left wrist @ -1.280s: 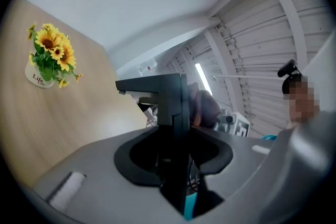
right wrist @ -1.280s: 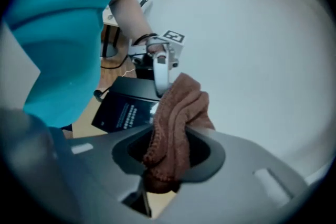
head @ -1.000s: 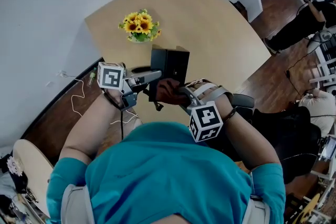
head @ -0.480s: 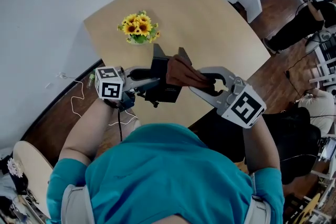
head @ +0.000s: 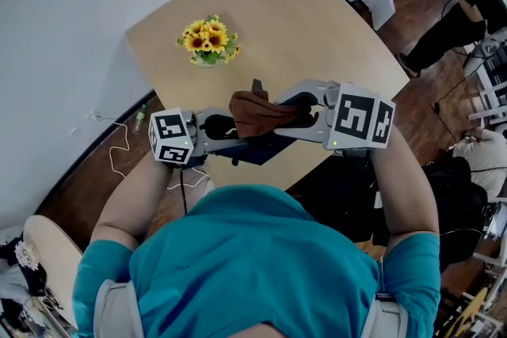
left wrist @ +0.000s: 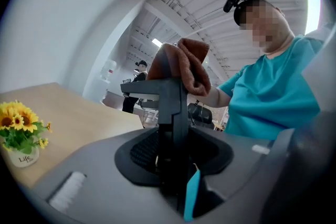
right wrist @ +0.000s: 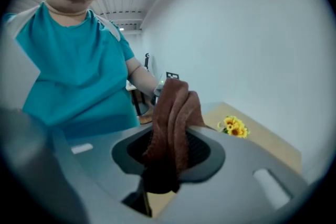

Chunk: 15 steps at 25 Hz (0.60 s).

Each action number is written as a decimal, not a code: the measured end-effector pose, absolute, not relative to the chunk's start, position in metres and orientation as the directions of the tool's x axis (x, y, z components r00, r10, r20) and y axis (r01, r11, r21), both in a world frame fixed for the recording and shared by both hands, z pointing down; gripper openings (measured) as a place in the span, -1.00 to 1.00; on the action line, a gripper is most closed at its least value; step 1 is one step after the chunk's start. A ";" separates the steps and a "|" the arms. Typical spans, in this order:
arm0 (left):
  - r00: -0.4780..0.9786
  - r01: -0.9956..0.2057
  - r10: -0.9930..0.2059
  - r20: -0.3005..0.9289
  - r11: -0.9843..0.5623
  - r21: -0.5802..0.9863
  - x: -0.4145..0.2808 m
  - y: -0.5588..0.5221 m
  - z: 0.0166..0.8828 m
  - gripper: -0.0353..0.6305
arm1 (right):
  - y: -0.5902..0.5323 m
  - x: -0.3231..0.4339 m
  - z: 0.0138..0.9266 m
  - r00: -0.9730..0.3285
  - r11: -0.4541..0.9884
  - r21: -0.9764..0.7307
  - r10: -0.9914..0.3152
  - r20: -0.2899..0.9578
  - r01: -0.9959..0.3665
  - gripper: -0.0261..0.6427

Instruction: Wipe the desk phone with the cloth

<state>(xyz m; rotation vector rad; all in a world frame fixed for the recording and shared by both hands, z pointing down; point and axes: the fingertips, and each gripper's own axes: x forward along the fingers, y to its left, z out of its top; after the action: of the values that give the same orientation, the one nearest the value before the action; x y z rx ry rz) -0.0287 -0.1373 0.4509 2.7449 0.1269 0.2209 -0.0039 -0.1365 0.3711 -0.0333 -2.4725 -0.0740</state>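
Desk phone (head: 261, 148) hangs clear of the table (head: 317, 36), just above its near edge, gripped by the left gripper (head: 226, 131), which reaches in from 9 o'clock. In the left gripper view its jaws are clamped on a thin dark edge of the phone (left wrist: 170, 113), which stands up between them. The right gripper (head: 297, 111) comes in from 3 o'clock. Its jaws pinch the brown cloth (head: 255, 113), bunched and folded, as the right gripper view shows (right wrist: 170, 128). The cloth lies against the top of the phone, at 12 o'clock of it in the head view, and drapes over its upper end in the left gripper view (left wrist: 184, 65). A small pot of sunflowers (head: 208, 39) stands on the table at 11 o'clock of the phone, well apart from it.

The step in hand looks like the wiping itself: one gripper steadies the phone while the other rubs the cloth over it. The next move would call for dragging the cloth along the phone's surfaces with firm contact. The left clamp must hold tight so the phone does not twist or slip, and the cloth must not pull free of the right jaws.
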 end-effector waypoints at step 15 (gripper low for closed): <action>0.985 0.081 0.131 0.111 -0.925 0.372 -0.043 -0.133 0.445 -0.40 | -0.128 0.043 0.349 -0.835 1.000 -0.005 0.009 0.550 0.007 -0.58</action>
<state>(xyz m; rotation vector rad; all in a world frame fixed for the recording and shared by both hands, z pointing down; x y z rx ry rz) -0.0427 -0.1333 0.4454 2.7561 0.1523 0.1888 0.0428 -0.1278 0.3494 -0.0113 -2.5586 0.0042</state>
